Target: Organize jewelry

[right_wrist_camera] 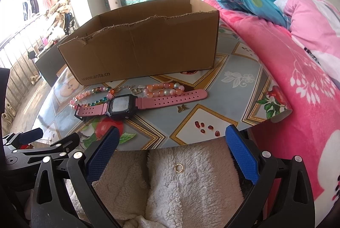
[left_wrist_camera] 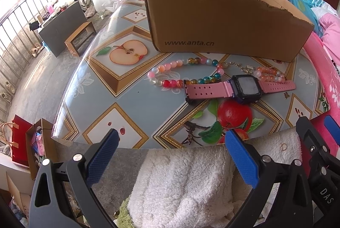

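Both grippers hang at the near edge of the table (right_wrist_camera: 244, 77), over white fleece cloth, neither touching any item. The left gripper (left_wrist_camera: 172, 140) has its blue pads (left_wrist_camera: 102, 159) spread wide, nothing between them; the right gripper (right_wrist_camera: 172, 138) is likewise spread wide and empty. On the fruit-patterned tablecloth lies a pink-strapped digital watch (right_wrist_camera: 123, 105), face up, strap laid out flat. Just behind it, touching or overlapping the strap, lies a string of coloured beads (left_wrist_camera: 182, 74) in a loop, with a second bunch of peach and pink beads (right_wrist_camera: 163, 88) beside the watch's right strap; a short metal chain with clasp (left_wrist_camera: 242, 67) sits between the two bead groups. A small bee-shaped charm (right_wrist_camera: 182, 108) rests alone on the cloth, right of the watch. A small gold ring (right_wrist_camera: 179, 167) lies on the fleece between the right gripper's fingers, apart from both. Behind the jewelry stands an open cardboard box (left_wrist_camera: 223, 26) with a torn front rim, contents not visible
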A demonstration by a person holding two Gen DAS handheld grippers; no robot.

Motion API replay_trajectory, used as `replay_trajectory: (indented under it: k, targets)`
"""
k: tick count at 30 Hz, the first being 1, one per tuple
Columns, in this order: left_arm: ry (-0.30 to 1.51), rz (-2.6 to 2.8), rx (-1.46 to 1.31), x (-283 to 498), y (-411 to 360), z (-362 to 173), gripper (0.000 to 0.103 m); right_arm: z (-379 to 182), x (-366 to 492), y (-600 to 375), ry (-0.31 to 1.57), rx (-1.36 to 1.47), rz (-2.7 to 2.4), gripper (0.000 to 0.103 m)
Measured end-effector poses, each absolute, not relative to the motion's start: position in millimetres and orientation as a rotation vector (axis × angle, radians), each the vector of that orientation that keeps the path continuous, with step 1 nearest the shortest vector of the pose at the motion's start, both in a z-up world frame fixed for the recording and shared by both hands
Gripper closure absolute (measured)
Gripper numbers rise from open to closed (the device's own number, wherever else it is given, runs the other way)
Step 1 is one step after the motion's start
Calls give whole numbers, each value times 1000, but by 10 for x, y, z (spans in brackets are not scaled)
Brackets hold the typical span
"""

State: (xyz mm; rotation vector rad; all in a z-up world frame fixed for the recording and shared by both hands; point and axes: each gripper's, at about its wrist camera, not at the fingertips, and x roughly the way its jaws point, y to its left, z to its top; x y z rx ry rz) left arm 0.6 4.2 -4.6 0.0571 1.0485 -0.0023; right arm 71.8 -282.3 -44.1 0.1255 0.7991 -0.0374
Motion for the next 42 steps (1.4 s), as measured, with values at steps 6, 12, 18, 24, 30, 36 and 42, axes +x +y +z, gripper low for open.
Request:
replay_trajectory:
  k: [6,12,18,24,30,36,42]
  targets:
    - [1048,-1,58,-6,44,-40,4,-434,711,-2828,797,128,-37,8]
    - [1050,1,58,-13,42,-41,4,-435,709,-2820,798,128,-37,8]
    - [1050,0,59,-12,40,-40,4,-435,694,-2822,798,129,-37,8]
    - [1050,0,59,-4,33,-39,4,-427,684,-2826,798,129,-36,8]
    - [1051,0,59,-6,33,-36,4,-429,706,-2834,798,128,-37,8]
    - [1052,0,59,-4,30,-34,4,-428,728,-2841,799,127,-39,8]
    - [1052,1,60,-2,26,-37,4,-432,737,-2835,799,127,-38,8]
